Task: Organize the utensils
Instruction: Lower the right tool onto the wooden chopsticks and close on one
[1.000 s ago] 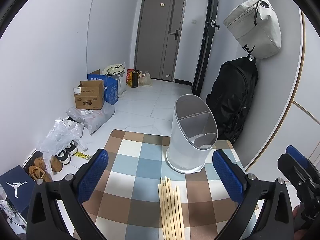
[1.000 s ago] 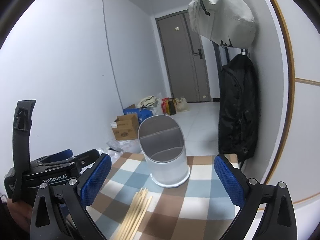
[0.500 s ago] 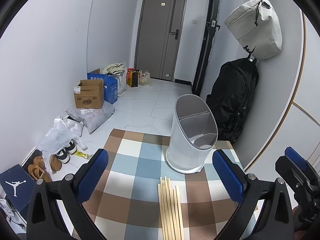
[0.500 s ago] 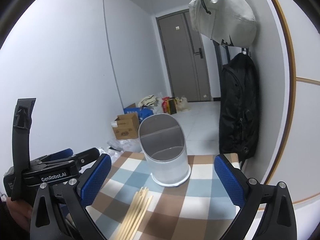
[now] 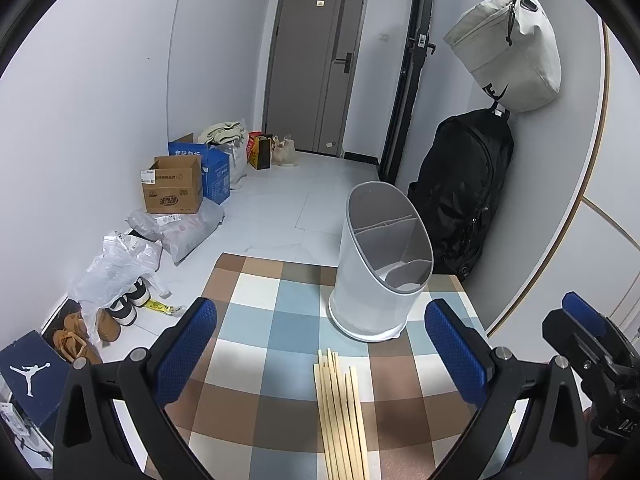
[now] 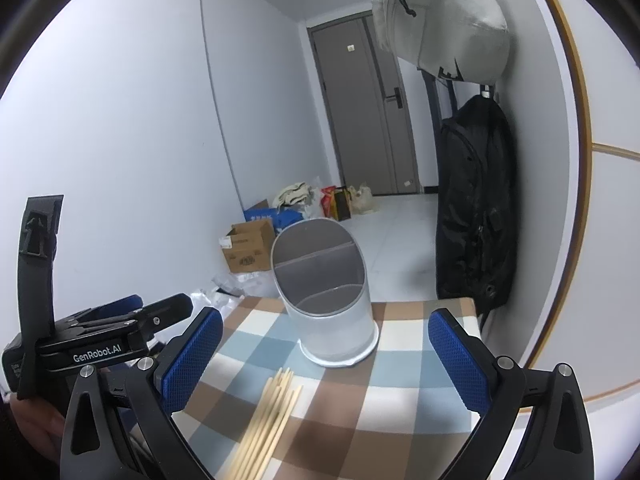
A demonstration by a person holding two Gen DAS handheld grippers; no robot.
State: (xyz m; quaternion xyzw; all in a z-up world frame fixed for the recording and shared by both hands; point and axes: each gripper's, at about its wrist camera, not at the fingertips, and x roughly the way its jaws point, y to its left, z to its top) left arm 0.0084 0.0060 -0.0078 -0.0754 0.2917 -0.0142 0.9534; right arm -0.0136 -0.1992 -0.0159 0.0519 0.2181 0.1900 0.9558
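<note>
- Here, a bundle of pale wooden chopsticks [image 5: 340, 412] lies flat on a checked tablecloth [image 5: 264, 332], just in front of a white utensil holder [image 5: 380, 272] that stands upright near the table's far edge.
- The left gripper [image 5: 320, 344] hovers above the cloth with its blue-padded jaws spread wide and nothing between them; the right gripper [image 6: 324, 352] is likewise wide apart and empty.
- The chopsticks run lengthwise away from the person, their far tips pointing toward the holder's base and stopping just short of it; the near ends pass out of view at the bottom edge.
- In the right wrist view the bundle [image 6: 268, 416] slants slightly, its far end leaning to the right, and the tips sit unevenly.
- The holder's opening is cut at a slant and tilts toward the person, with a divider splitting it into a rear and a front compartment (both look empty).
- Likely step: reach for the chopsticks. It would go best to close the jaws across the bundle, not along it, near the middle so it stays balanced.
- Because the sticks lie flat, the lower finger must slide under them; lifting the far tips first may help.
</note>
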